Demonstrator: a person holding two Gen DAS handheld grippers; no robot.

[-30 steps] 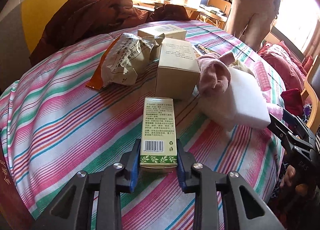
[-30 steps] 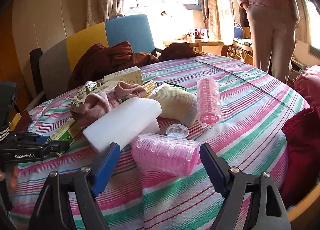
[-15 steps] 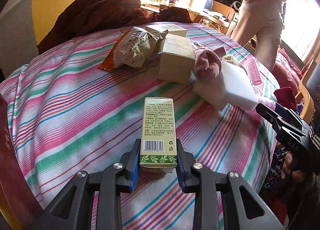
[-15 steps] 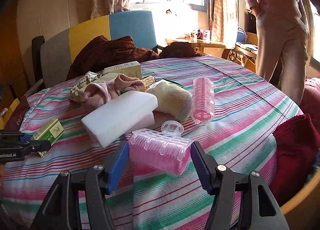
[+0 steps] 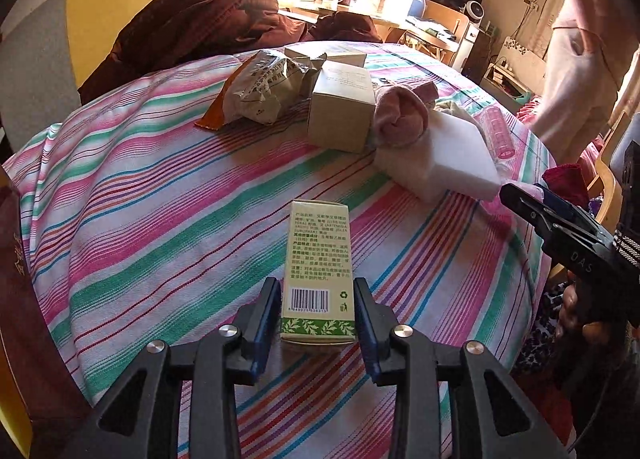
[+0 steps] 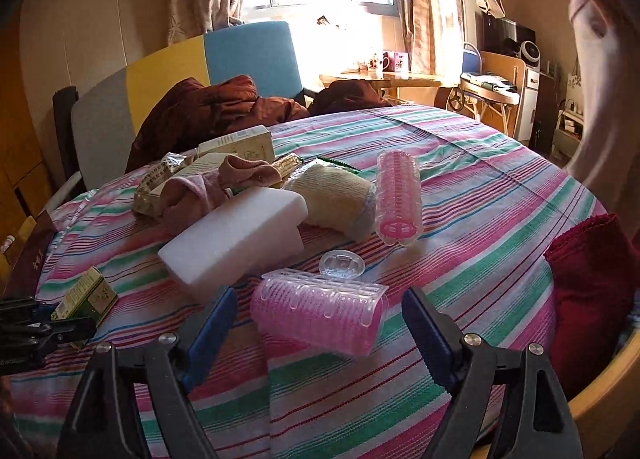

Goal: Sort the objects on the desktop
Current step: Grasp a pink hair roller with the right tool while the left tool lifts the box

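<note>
1. Left gripper clamped on green-and-cream carton, pads on its two long sides near the barcode end; carton points fwd over the striped tablecloth, whether lifted or resting on the cloth: can't tell
2. Right gripper spread wide, both blue pads clear of the near pink hair roller, which lies crosswise betw. them on the cloth
3. Carton handling (judgement): light cardboard, stiff along edges, faces dent if squeezed hard; long-side grip near one end OK, mid-length hold would steady it better
4. Near roller (judgement): hollow plastic, v. light, bristly so not slippery, apt to roll; take across the barrel, gentle squeeze
5. Second pink roller farther back, end-on, touching cream knitted cloth; small clear plastic cap just behind near roller
6. White foam block (judgement: soft, featherlight, compresses) w/ pink sock draped on its far edge; plain tan box beside sock, foil snack bag and another cream box behind
7. No bins or sorted groups recognisable; most items bunched mid-table, so progress not judgeable
8. Writing: carton back carries dense Chinese text, barcode, recycling mark, leaf border, some Latin ingredient words too small to read; "DAS" on right gripper body in left view; Chinese print on foil bag, not legible; tan box print too faint
</note>
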